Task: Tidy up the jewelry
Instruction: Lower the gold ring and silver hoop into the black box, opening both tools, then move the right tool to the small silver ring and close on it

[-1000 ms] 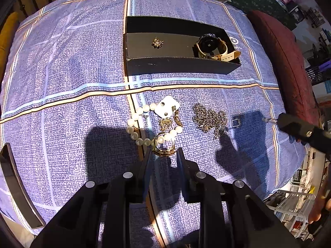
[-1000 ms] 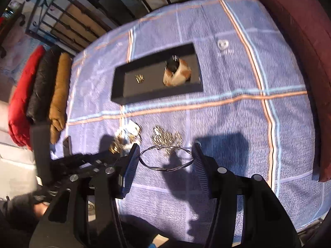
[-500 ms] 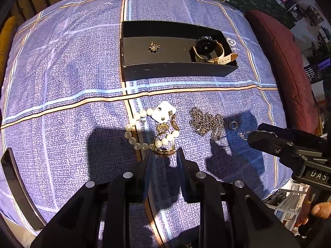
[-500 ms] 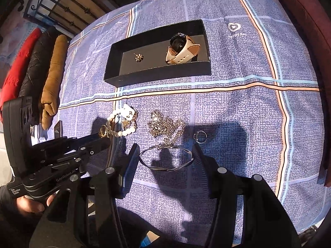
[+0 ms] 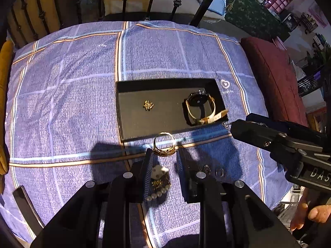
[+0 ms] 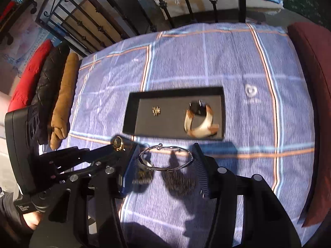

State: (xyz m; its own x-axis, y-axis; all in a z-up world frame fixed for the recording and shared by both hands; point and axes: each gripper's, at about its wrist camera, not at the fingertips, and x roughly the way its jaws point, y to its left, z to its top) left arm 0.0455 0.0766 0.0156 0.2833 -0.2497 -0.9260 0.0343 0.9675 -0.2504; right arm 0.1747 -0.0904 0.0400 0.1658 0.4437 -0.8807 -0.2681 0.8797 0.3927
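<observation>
A black tray (image 5: 124, 111) (image 6: 132, 111) lies on the blue checked cloth, holding a gold brooch (image 5: 148, 105) (image 6: 156, 111) and a beige-strap watch (image 5: 199, 108) (image 6: 199, 119). My left gripper (image 5: 164, 154) (image 6: 122, 144) is shut on a gold bracelet (image 5: 164, 144) (image 6: 118, 142), raised just before the tray's near edge. My right gripper (image 6: 166, 159) is shut on a thin silver bangle (image 6: 165, 158), also raised near the tray's front; it shows at the right of the left wrist view (image 5: 229, 125). Below lie pearls (image 5: 158, 194), a white earring card (image 5: 158, 170) and a small ring (image 5: 219, 172).
A dark red cushion (image 5: 273, 78) (image 6: 314, 66) borders the cloth on the right. Red, black and tan cushions (image 6: 41, 78) lie at the left. A black metal railing (image 5: 144, 0) stands behind. A dark flat object (image 5: 26, 206) lies at the near left.
My left gripper has lifted the gold bracelet off the pile and moved it toward the tray. My right gripper has carried the silver bangle forward toward the tray as well.
</observation>
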